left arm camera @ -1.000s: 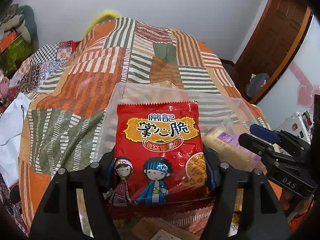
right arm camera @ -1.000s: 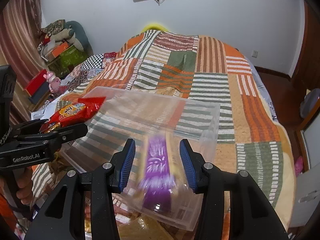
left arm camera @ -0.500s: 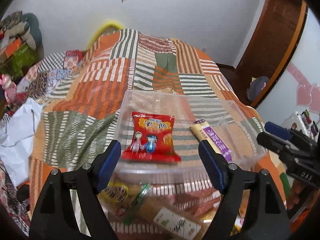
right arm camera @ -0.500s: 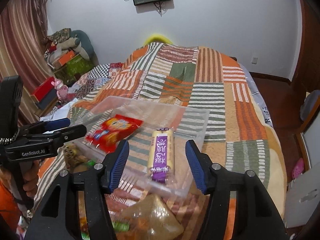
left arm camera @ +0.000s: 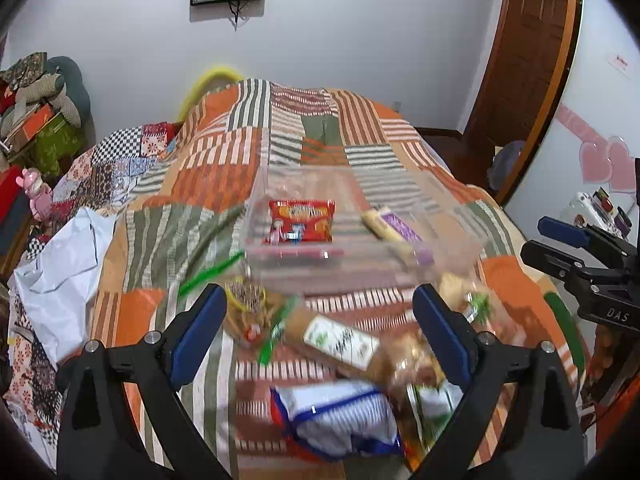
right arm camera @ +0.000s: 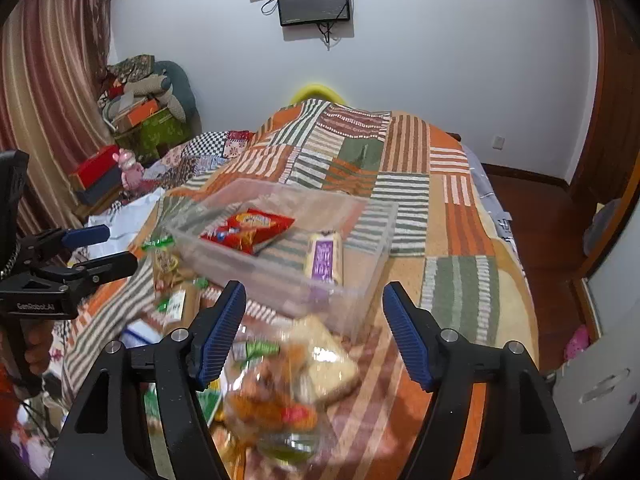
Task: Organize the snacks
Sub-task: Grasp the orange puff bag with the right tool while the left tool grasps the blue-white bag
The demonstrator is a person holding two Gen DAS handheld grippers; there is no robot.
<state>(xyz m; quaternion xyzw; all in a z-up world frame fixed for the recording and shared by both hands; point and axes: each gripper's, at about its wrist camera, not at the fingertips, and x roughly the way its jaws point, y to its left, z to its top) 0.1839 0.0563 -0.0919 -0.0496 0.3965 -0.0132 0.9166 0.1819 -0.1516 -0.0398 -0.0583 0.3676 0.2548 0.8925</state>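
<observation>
A: What is the biggest thing in front of you?

B: Your bed (left arm camera: 248, 152), under a patchwork quilt (right arm camera: 404, 148) of orange, green and white stripes. Everything you are sorting lies on that quilt.

A: And on it?

B: A clear plastic bin (left arm camera: 360, 256) sits in the middle of the bed, ahead of both of your tongs. From the right wrist view its near wall (right arm camera: 280, 280) shows just beyond your blue pads.

A: What is inside?

B: Two snacks. A red snack bag (left arm camera: 301, 221) lies flat on the left side of the bin, and a yellow bar with a purple label (right arm camera: 323, 258) lies on the right side, apart from the bag.

A: What remains outside it?

B: A loose pile of snacks (left arm camera: 340, 352) lies on the quilt on the near side of the bin, between it and you. It is blurred, but you can make out a white and blue bag (left arm camera: 340, 420), a brown pack with a white label (left arm camera: 340, 340) and clear bags of golden biscuits (right arm camera: 288, 396).

A: How do your tongs stand?

B: Your left tongs (left arm camera: 320, 332) are released, spread wide above the pile, gripping nothing. Your right tongs (right arm camera: 314, 332) are released as well, wide apart over the biscuit bags, with nothing between the pads.

A: Anything else?

B: A white plastic bag (left arm camera: 68, 264) lies at the left edge of the bed, and a small screen (right arm camera: 314, 0) hangs on the far wall.
</observation>
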